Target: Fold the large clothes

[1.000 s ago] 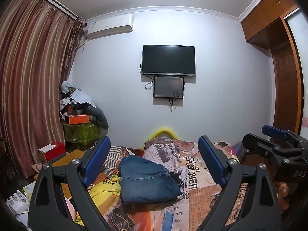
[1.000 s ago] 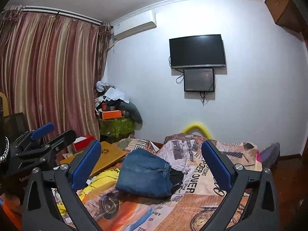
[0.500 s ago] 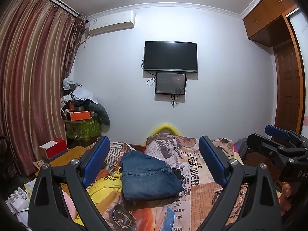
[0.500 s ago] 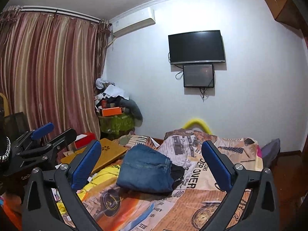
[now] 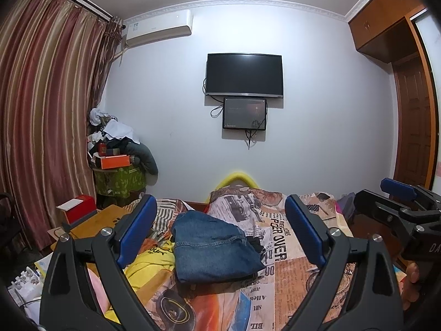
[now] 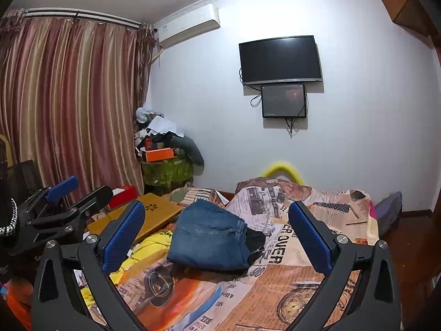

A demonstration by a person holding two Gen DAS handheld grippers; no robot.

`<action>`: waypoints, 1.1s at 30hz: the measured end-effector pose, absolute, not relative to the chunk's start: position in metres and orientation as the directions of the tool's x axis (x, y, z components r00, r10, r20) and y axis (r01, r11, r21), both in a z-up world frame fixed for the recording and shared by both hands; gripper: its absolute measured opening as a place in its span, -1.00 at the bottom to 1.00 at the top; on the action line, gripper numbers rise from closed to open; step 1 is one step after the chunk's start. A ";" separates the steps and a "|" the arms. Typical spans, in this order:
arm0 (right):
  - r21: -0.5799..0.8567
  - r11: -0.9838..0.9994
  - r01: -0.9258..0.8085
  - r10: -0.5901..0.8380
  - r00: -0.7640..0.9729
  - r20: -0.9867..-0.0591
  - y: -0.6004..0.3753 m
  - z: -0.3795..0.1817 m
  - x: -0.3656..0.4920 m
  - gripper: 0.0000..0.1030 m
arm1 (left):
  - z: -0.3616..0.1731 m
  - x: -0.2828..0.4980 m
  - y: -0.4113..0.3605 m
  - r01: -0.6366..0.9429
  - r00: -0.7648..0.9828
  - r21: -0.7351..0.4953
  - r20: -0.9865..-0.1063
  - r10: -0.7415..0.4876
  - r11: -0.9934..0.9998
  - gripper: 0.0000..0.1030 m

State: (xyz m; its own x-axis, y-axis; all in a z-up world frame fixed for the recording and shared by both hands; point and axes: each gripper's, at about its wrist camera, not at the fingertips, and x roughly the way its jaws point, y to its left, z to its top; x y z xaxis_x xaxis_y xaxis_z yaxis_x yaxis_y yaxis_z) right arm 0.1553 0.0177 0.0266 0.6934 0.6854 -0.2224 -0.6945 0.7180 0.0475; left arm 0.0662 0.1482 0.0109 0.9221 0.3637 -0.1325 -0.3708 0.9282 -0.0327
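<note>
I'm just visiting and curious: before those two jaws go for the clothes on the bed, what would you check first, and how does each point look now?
1. Left gripper open, holding nothing: ok.
2. Right gripper open, holding nothing: ok.
3. Folded jeans lie flat on the bedspread: ok.
4. Jeans free of other clothes: not ok, a black garment pokes out beside them.
5. Yellow garment spread for folding: not ok, crumpled.
6. Fold fully neat: cannot tell.

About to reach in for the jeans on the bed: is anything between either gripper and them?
Nothing visible. The jeans lie folded on the bedspread, in open air ahead of the left gripper and right gripper. A yellow garment lies beside them.
</note>
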 end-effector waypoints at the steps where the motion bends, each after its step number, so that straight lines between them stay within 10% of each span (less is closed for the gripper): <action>1: 0.046 0.719 -0.694 0.684 0.694 -0.225 0.017 0.027 0.155 1.00 | 0.011 0.067 0.148 -0.371 0.922 -0.032 -0.134 0.364 0.928 0.83; 33: 0.047 0.726 -0.686 0.676 0.700 -0.230 0.016 0.025 0.155 1.00 | 0.003 0.075 0.150 -0.327 0.935 -0.035 -0.160 0.317 0.945 0.87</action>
State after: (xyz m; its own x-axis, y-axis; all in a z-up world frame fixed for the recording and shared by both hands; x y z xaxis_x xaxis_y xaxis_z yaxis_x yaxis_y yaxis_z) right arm 0.1552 0.0158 0.0249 0.7002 0.6760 -0.2298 -0.6858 0.7263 0.0472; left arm 0.0753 0.1498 0.0025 0.9347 0.3172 -0.1603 -0.3266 0.9445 -0.0353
